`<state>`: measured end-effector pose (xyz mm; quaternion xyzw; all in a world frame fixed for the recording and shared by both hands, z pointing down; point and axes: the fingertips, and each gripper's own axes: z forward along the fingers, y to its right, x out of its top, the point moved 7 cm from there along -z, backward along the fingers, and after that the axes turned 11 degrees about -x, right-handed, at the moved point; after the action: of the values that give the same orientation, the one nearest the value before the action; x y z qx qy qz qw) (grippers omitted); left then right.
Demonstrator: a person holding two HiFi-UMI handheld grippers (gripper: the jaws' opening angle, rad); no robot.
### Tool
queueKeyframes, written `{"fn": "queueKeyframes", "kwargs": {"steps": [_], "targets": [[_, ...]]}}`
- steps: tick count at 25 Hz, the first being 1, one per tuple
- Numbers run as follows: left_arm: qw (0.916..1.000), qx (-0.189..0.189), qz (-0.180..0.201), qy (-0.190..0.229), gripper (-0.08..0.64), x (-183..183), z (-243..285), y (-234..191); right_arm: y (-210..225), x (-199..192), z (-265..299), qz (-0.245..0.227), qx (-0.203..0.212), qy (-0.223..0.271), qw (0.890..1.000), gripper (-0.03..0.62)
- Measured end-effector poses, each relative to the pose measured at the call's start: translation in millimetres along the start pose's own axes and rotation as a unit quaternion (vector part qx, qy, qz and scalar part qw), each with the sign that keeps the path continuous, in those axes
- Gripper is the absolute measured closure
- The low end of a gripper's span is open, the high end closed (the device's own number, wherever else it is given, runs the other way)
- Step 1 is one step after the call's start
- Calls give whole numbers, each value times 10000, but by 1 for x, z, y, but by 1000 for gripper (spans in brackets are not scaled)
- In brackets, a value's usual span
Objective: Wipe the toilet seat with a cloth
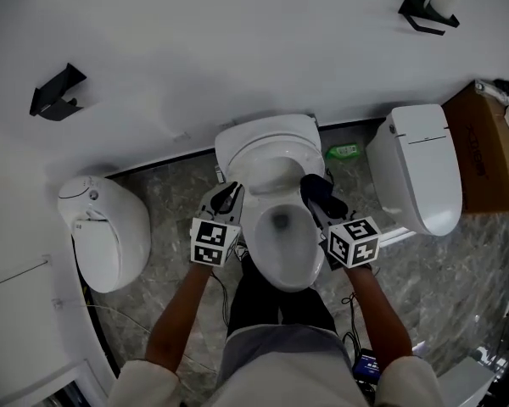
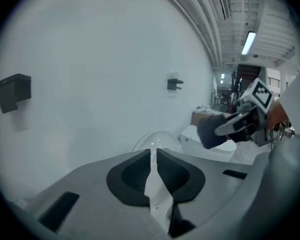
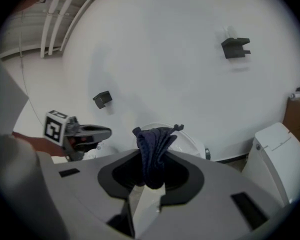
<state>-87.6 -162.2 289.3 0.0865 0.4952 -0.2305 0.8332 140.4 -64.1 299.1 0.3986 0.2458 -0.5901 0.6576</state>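
Observation:
A white toilet (image 1: 256, 227) stands in the middle of the head view with its lid (image 1: 267, 142) raised against the wall and the bowl open. My right gripper (image 1: 318, 203) hovers over the bowl's right rim, shut on a bunched dark blue cloth (image 1: 324, 193). In the right gripper view the cloth (image 3: 152, 149) sticks up from between the jaws of that gripper (image 3: 151, 164). My left gripper (image 1: 226, 198) is at the bowl's left rim; its jaws (image 2: 153, 154) are shut with nothing between them. The raised lid (image 2: 157, 139) shows past them.
A second toilet (image 1: 102, 231) stands at the left and a closed one (image 1: 420, 168) at the right, next to a cardboard box (image 1: 488, 147). A green item (image 1: 343, 152) lies on the floor by the wall. Black holders (image 1: 58, 93) (image 1: 424, 8) hang on the wall.

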Motion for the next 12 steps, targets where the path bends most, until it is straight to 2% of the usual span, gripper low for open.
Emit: {"fn": "queueKeyframes", "kwargs": {"steps": [3,5,7,12], "targets": [[9995,-76,212,-226,535,6,28,-18,-7,-2,-36,-139,128,-154,9997,499],[9987,-167,304,-365,470,8,43,-29,-9,-4,-55,-121,155,-207,9996,499],[9972,-271,397,-573,440,7,58,-38,-9,-3,-71,-41,115,-181,9998,499],[9917,-326,650,-1065,427,6,93,-55,-6,7,-100,162,-65,14,9998,499]]}}
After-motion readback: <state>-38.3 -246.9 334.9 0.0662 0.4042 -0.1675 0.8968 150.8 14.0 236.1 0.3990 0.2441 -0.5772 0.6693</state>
